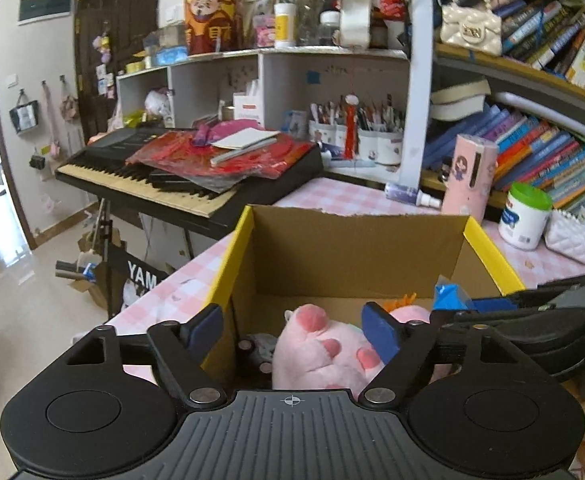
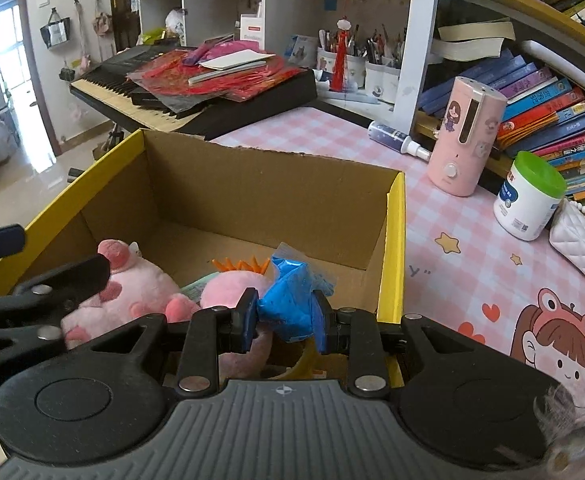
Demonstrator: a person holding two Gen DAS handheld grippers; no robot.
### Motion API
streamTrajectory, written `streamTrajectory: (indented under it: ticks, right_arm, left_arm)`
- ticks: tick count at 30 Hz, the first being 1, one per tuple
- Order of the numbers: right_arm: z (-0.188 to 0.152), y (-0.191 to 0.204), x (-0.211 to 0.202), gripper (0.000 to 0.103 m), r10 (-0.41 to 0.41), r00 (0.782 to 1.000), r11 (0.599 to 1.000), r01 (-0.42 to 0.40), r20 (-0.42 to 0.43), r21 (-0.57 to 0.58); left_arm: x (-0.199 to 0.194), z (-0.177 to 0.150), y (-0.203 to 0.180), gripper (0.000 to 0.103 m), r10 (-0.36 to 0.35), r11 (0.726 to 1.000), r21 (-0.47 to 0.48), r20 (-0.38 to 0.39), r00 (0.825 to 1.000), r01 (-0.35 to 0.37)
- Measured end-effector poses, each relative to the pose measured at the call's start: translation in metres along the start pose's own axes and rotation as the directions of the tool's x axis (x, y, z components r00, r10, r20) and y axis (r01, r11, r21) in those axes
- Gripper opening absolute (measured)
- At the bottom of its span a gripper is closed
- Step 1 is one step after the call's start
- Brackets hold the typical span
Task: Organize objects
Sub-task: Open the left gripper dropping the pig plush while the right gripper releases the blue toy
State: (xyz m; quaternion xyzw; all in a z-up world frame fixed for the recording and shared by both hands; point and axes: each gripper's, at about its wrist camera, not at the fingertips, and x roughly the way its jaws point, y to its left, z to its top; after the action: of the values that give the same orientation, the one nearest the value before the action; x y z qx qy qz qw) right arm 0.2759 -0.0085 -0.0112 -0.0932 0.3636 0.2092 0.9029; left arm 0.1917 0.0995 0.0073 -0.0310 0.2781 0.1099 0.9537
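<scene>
Cardboard box (image 2: pixel 252 184) with plain brown corrugated walls and glossy yellow rim flaps sits open on a pink-and-white checked tablecloth (image 2: pixel 452 240) printed with stars, hearts and a cartoon girl. At its left end lies a fuzzy pink plush toy (image 2: pixel 132 284) with darker pink paw pads; the left gripper (image 1: pixel 292 332) hangs over it, its blue-padded jaws spread wide to either side of a paw, not pressing it. Beside the plush sits a rounder pink soft toy with orange felt spikes (image 2: pixel 232 280). Right of that, the right gripper (image 2: pixel 284 320) has its pads squeezed onto a crinkly blue plastic packet (image 2: pixel 288 296), held just above the box floor. Beyond the box stand a black keyboard (image 1: pixel 180 176), whose stand reads "YAM", a smooth pink cylindrical humidifier (image 2: pixel 466 136) and a white tub with a green lid (image 2: pixel 528 196)
</scene>
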Motion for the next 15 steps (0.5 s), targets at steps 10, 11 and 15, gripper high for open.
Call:
streamTrajectory:
  ticks: [10, 11, 15]
  right_arm:
    - [-0.005, 0.004, -0.029, 0.061, -0.051, 0.996, 0.998, 0.048, 0.069, 0.039]
    - [-0.006, 0.004, -0.034, 0.064, -0.059, 0.995, 0.997, 0.056, 0.077, 0.044]
    - [-0.011, 0.005, -0.056, 0.072, -0.091, 0.989, 0.994, 0.083, 0.118, 0.074]
  left_arm:
    - [-0.031, 0.004, 0.010, 0.092, -0.004, 0.998, -0.059, 0.080, 0.997, 0.009]
    - [-0.035, 0.004, 0.011, 0.093, -0.002, 0.998, -0.059, 0.088, 0.996, 0.007]
    - [-0.050, 0.003, 0.015, 0.097, 0.003, 0.997, -0.076, 0.115, 0.993, 0.006]
